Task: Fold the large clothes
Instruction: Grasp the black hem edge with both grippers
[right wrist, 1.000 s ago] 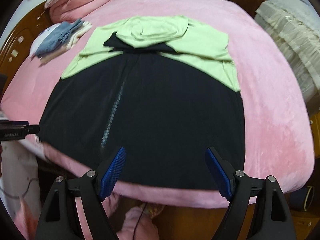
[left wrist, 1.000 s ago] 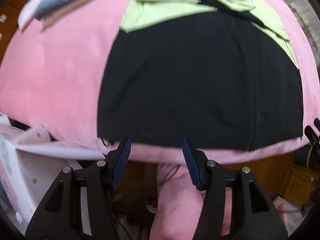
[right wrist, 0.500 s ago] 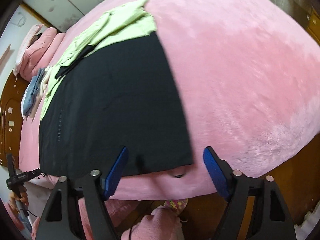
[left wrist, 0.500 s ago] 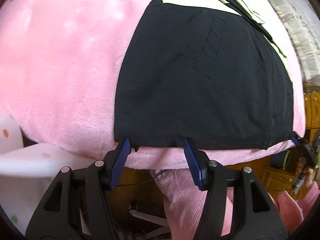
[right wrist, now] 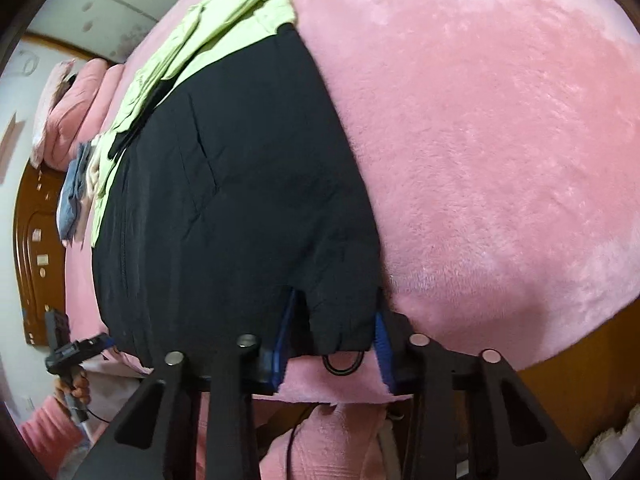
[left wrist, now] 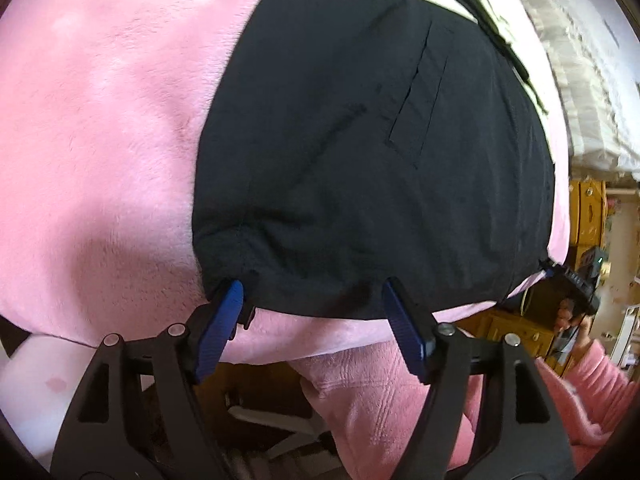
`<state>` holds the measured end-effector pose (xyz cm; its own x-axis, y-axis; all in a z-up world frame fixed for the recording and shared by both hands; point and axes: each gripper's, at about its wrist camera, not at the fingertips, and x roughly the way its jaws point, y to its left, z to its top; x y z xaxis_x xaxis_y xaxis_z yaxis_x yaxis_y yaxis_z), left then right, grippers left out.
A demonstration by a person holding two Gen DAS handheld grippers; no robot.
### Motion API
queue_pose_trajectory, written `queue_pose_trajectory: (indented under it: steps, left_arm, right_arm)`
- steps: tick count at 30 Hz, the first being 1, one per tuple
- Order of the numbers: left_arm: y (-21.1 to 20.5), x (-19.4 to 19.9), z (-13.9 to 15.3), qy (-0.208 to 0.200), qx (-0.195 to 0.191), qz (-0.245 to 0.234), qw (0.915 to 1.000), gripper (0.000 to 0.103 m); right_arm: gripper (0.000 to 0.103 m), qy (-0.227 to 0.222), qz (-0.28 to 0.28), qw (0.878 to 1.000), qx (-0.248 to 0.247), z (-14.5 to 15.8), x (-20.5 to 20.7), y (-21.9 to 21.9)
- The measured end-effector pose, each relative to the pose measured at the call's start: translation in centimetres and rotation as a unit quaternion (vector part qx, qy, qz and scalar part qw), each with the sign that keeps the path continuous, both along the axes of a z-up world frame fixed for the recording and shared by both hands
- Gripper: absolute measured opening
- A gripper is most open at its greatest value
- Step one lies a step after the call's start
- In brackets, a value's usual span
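A large black jacket with pale green upper part (left wrist: 360,152) lies flat on a pink plush bed (left wrist: 100,120). My left gripper (left wrist: 312,312) is open at the hem's near left corner, with its left fingertip against the fabric edge. In the right wrist view the jacket (right wrist: 240,200) runs away to the upper left, and my right gripper (right wrist: 332,332) is open with the hem's near right corner and its cord loop (right wrist: 344,364) between the fingers. The green hood part (right wrist: 208,28) lies at the far end.
A folded pile of blue and beige clothes (right wrist: 74,196) and a pink pillow (right wrist: 68,108) lie near the wooden headboard (right wrist: 36,256). The bed's front edge drops off just under both grippers. White ruffled bedding (left wrist: 580,80) lies at the right.
Both grippers moved down and in to the hem's two near corners. The right gripper's fingers now straddle the right corner and have narrowed; the left fingertip reached the left corner.
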<state>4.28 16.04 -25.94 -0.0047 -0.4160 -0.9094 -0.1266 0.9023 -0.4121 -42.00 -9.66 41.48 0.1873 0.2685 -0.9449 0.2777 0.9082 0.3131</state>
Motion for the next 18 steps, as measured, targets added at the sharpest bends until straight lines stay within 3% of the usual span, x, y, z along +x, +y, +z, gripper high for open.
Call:
queue_pose_trajectory:
  steps: [5,11,14,18]
  left_arm:
    - [0.1,-0.5,1.1,0.017,0.022,-0.034,0.9990,0.068]
    - [1.7,-0.1,3.7,0.023,0.059,-0.016,0.9979,0.069]
    - [3.2,0.5,4.1,0.022,0.035,0.011,0.9991,0.069]
    - [3.8,1.4,1.2,0.078,0.010,0.023,0.9967,0.068]
  right_arm:
    - [0.026,0.020,-0.001,1.000,0.001,1.3,0.7,-0.8]
    - [0.022,0.038,-0.033,0.999,-0.007,3.2,1.2,0.9]
    - [0.022,0.043,-0.070,0.997,0.006,4.3,1.8,1.7]
    - [0.022,0.035,-0.068,0.997,0.013,5.5,3.2,4.1]
